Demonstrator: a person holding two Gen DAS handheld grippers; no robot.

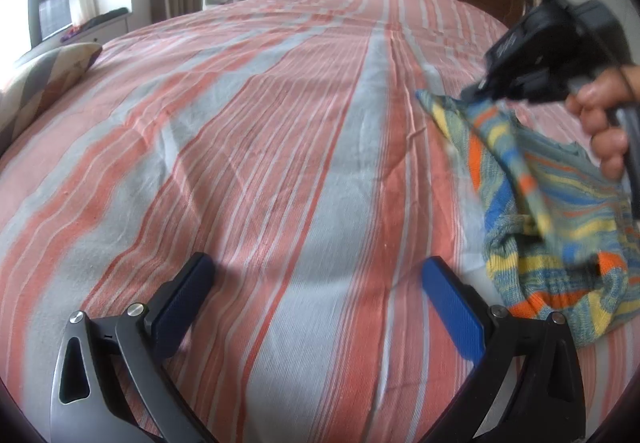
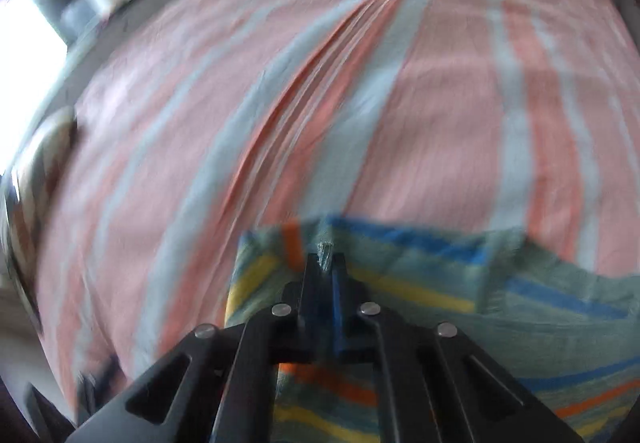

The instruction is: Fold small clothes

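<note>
The right tongs (image 2: 326, 263) are clamped on an edge of the striped garment (image 1: 560, 211), lifting it off the bed (image 1: 280, 123) to spread it; the left tongs (image 1: 316, 299) hover apart, empty.

A: Any writing you can read here?
B: None. The right gripper (image 1: 476, 93) body carries a small pale marking, too blurred to make out.
A: The striped garment (image 2: 420, 283)?
B: Colour bands only, no label showing.
</note>
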